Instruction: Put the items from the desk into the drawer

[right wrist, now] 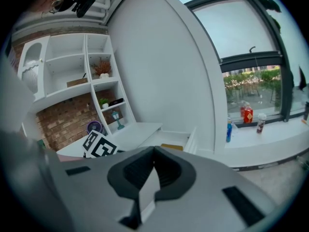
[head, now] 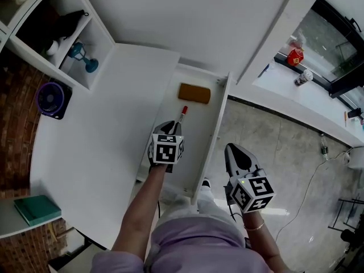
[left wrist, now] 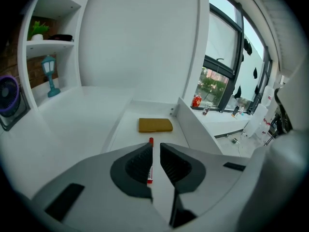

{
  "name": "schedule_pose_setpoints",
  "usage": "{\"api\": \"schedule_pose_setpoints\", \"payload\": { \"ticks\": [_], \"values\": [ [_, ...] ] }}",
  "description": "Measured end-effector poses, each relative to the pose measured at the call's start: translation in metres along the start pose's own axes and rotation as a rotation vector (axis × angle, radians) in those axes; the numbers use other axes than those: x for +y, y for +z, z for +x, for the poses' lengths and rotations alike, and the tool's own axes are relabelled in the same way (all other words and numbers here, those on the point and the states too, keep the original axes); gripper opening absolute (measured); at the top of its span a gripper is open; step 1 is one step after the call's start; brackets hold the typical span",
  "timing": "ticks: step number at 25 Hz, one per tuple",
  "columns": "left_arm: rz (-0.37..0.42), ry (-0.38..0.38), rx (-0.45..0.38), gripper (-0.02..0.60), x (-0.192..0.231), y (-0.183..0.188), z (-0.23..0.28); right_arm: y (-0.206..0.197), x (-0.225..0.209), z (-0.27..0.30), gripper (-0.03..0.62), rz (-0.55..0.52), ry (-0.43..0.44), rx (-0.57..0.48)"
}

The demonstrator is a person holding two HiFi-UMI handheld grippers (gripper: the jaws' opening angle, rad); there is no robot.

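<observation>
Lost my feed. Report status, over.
Left claw slightly open, empty, over drawer. Right claw shut, empty. Marker and yellow block lie in drawer. Nothing blocking.

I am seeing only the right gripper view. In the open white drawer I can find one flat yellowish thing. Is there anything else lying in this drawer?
Observer: Yes. A white marker pen with a red cap lies in the white drawer, nearer to the person than the mustard rectangular block.
Operator: Is the other gripper holding this pen?
Observer: No. The left hand-held gripper hovers over it with its jaws a little apart. The pen lies on the drawer floor below them and is not gripped.
</observation>
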State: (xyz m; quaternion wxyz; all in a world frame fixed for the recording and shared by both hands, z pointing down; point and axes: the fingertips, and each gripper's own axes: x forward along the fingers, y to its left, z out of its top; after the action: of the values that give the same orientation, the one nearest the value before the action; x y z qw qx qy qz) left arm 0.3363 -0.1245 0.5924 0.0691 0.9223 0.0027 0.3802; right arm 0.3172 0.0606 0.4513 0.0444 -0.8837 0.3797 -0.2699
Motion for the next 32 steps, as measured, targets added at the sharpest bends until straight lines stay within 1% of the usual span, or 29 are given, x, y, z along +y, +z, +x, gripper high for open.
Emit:
{"api": "schedule_pose_setpoints", "payload": {
  "ticks": [6, 10, 17, 25, 32],
  "values": [
    [-0.015, -0.001, -0.087, 0.034, -0.007, 0.015, -0.032, 0.002, 0.007, -0.009, 0.005, -0.015, 0.023, -0.014],
    [-0.012, 0.002, -0.130, 0.025, -0.009, 0.024, -0.050, 0.007, 0.011, -0.011, 0.005, -0.027, 0.042, -0.031],
    [0.013, 0.019, -0.184, 0.012, -0.014, 0.032, -0.079, 0.012, 0.015, -0.017, 0.005, -0.041, 0.072, -0.048],
    [-0.016, 0.040, -0.239, 0.000, -0.018, 0.033, -0.111, 0.015, 0.021, -0.020, 0.005, -0.061, 0.118, -0.050],
    [-0.026, 0.060, -0.257, 0.000, -0.025, 0.024, -0.130, 0.017, 0.022, -0.023, 0.005, -0.079, 0.149, -0.052]
  ]
}}
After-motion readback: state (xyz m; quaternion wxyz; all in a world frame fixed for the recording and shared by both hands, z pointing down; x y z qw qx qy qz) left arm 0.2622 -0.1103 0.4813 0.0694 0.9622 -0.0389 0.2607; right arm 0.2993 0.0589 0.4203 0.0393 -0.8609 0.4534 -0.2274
